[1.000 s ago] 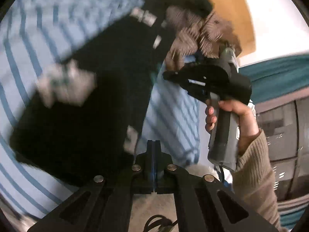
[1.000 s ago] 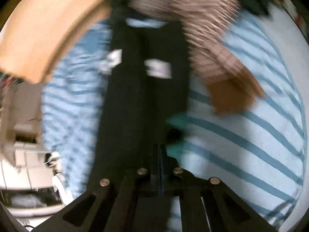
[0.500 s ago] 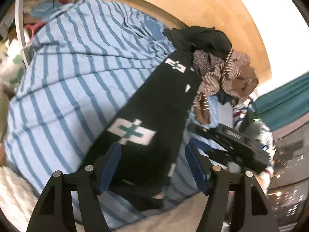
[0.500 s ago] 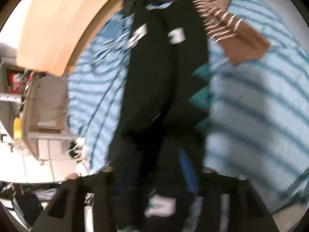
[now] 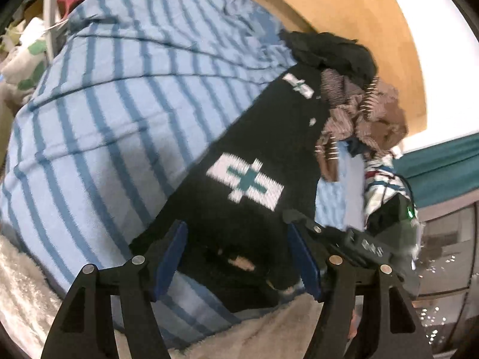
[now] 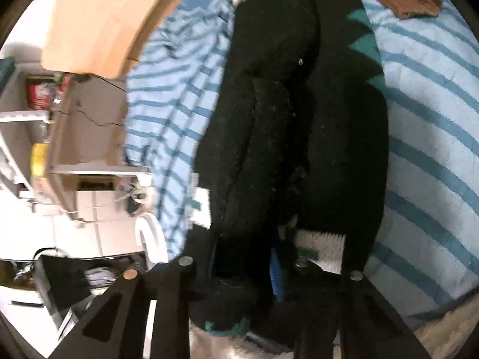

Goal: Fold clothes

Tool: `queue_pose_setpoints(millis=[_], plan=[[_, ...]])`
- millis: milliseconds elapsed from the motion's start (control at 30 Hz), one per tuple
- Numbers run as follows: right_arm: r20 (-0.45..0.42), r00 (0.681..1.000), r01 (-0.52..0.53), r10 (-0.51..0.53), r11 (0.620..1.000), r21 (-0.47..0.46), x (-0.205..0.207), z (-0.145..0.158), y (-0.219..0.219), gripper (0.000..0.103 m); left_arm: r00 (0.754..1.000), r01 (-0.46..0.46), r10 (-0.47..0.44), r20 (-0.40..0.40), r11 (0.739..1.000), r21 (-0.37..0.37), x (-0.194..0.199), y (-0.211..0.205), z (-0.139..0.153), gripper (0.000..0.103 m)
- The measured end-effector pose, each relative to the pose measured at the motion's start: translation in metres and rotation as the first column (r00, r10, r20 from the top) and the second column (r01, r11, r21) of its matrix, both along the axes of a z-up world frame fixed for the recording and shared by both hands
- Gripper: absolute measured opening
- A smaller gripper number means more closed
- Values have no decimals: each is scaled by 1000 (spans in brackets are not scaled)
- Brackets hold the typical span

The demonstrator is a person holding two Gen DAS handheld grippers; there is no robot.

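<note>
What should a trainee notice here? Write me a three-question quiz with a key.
1. True or false: the left gripper is shut on the black sweater.
2. What colour is the cross inside the sweater's white motif? A red, B teal, C yellow.
3. Short answer: which garment lies against the sweater's far end?

Key
1. False. Its jaws stand open, with the sweater's near end between them.
2. B.
3. A brown striped garment, part of a pile on the blue striped duvet.

Both wrist views look close along the black sweater [image 5: 257,161] on the striped bed [image 5: 104,104].
</note>
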State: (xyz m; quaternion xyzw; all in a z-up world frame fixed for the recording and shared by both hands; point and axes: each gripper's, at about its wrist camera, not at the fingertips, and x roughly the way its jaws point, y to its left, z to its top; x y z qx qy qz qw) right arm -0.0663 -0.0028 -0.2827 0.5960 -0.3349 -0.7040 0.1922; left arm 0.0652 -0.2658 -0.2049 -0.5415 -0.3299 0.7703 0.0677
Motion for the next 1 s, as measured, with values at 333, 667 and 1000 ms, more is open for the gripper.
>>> queue_pose_setpoints(millis=[333,667,1000], plan=[[90,993,73,-77,996,49,26,-36,26,30,975,223,-217,53,963,-152,-33,76,-17,23],[66,984,142,-163,958,248,5,-3,85,52,895,447,-403,194,820,-358,-33,135,-45,19],[45,958,268,-284,938,218,-35,-2,124,53,895,447,-414,167,831,-331,-77,152,-43,14]])
